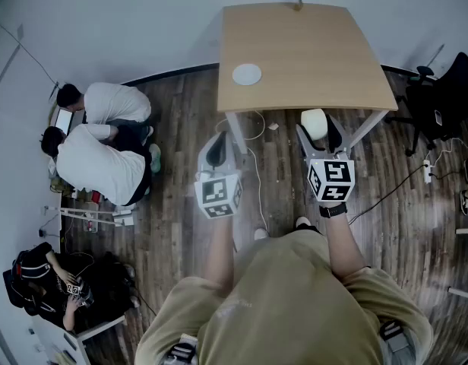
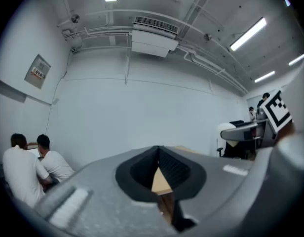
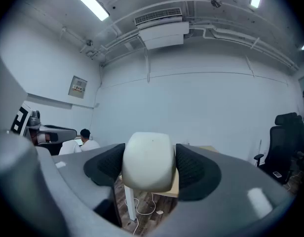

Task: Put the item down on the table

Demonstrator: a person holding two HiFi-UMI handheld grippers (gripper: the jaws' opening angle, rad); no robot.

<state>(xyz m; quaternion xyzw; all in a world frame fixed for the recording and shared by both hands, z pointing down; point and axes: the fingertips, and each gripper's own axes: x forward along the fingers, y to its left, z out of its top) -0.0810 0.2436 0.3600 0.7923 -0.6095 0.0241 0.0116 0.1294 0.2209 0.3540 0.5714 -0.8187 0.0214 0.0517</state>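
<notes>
Nothing placed yet. Right gripper point(image 1: 318, 129) fingers clamp the white item point(image 3: 148, 162), short of the surface point(image 1: 310, 52). Left gripper point(image 1: 217, 147) fingers closed, empty.

Item point(image 3: 148, 161) is plain cream-white; the left gripper point(image 1: 217, 149) and right gripper point(image 1: 319, 128) are grey with black ribbed pads point(image 3: 194, 169), and the marker cubes point(image 1: 331, 179) carry black-and-white squares. Table point(image 1: 310, 52) is light tan wood with a white disc point(image 1: 247, 74), floor point(image 1: 181, 150) is dark brown planks. Holder's shirt point(image 1: 287, 303) is khaki, 2 seated people point(image 1: 105, 101) wear white, chair point(image 1: 447, 97) is black.
</notes>
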